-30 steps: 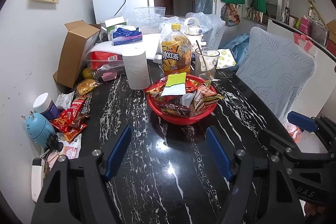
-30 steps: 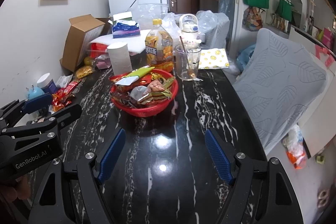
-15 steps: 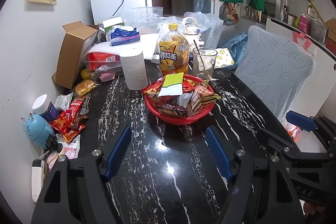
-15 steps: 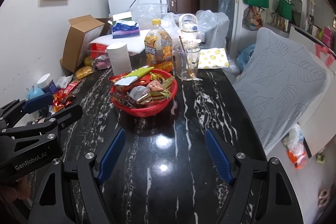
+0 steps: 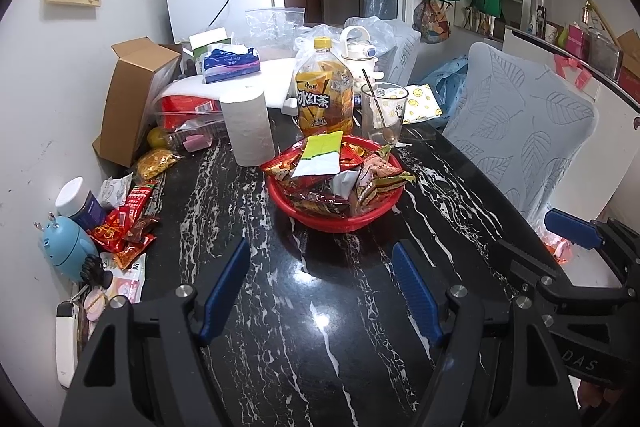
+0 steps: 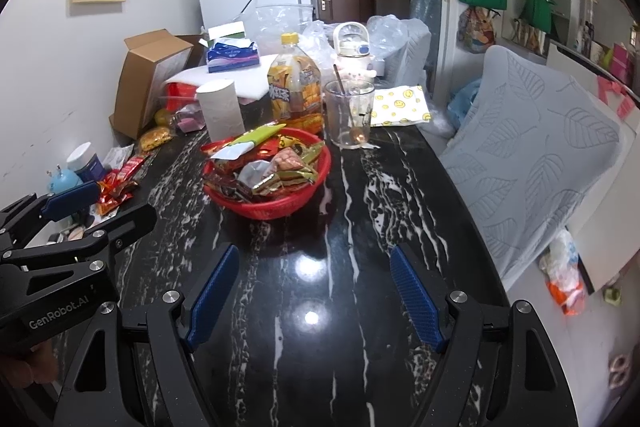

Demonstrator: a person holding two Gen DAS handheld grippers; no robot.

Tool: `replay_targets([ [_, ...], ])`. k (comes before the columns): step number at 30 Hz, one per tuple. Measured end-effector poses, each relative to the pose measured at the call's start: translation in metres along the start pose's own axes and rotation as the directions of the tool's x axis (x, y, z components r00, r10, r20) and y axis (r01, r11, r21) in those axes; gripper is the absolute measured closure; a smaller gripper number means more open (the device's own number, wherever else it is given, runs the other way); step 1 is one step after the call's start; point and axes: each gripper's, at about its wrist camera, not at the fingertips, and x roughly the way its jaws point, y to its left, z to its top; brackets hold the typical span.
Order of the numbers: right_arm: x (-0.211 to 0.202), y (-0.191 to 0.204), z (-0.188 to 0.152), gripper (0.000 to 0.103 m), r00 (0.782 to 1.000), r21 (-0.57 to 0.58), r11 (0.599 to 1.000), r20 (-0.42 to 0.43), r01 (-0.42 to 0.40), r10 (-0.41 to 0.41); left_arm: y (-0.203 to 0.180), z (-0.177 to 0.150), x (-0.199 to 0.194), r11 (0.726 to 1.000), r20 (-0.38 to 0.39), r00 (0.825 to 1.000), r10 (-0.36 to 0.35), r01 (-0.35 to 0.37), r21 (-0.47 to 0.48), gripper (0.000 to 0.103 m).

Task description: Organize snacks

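Both my claws hang wide open and empty over the counter [image 5: 320, 347]. Loose snack packets [image 5: 128, 223] lie far left by the wall, nearer my left claw [image 5: 320, 283]; the red basket [image 5: 336, 223] sits straight ahead of it, left of my right claw [image 6: 316, 287].

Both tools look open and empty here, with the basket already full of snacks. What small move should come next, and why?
Probably swing the left tool toward the loose red snack packets by the wall. It is open, empty and nearer to them than the right tool, and they lie on the black marble table, outside the red basket.
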Motion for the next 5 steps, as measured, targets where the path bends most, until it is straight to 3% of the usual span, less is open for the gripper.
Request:
replay_targets([
  [5, 0.0023, -0.0041, -0.0021, 0.025, 1.0, 0.009, 1.0, -0.007, 0.006, -0.006, -0.0013, -0.0031, 0.0049, 1.0, -0.012, 1.0, 0.0, 0.0, 0.0, 0.03],
])
